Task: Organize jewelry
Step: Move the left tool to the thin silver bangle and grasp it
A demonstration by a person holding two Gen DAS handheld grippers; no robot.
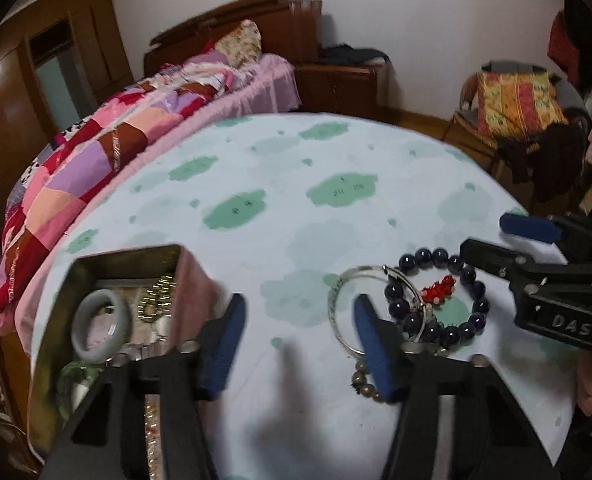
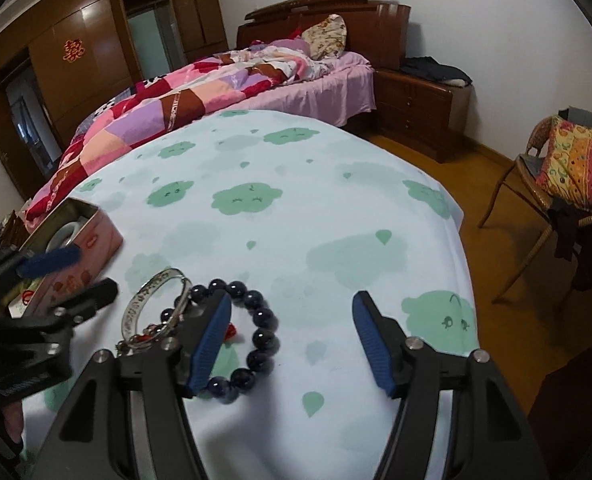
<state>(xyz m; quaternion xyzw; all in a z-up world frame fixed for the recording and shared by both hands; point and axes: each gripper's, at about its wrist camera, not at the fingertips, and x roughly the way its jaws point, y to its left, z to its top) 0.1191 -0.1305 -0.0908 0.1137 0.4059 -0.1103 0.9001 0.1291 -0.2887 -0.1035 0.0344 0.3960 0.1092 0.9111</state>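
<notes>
A pink tin box [image 1: 193, 280] [image 2: 91, 240] stands open at the table's left and holds a pale jade bangle [image 1: 101, 324], a gold chain [image 1: 155, 298] and other pieces. On the cloth to its right lie a dark bead bracelet [image 1: 436, 304] [image 2: 261, 336], a silver bangle [image 1: 344, 308] [image 2: 151, 300], a small red charm [image 1: 440, 290] and a brownish bead string [image 1: 362, 380]. My left gripper [image 1: 296, 344] [image 2: 67, 276] is open and empty between box and jewelry. My right gripper [image 2: 291, 340] [image 1: 496, 236] is open and empty, its left finger over the dark bracelet.
The table carries a pale cloth with green cloud prints [image 2: 296, 220]. A bed with a patchwork quilt [image 2: 175, 100] is behind it, a nightstand [image 2: 416, 112] beside it, and a chair with a bright cushion [image 2: 576, 168] at the right.
</notes>
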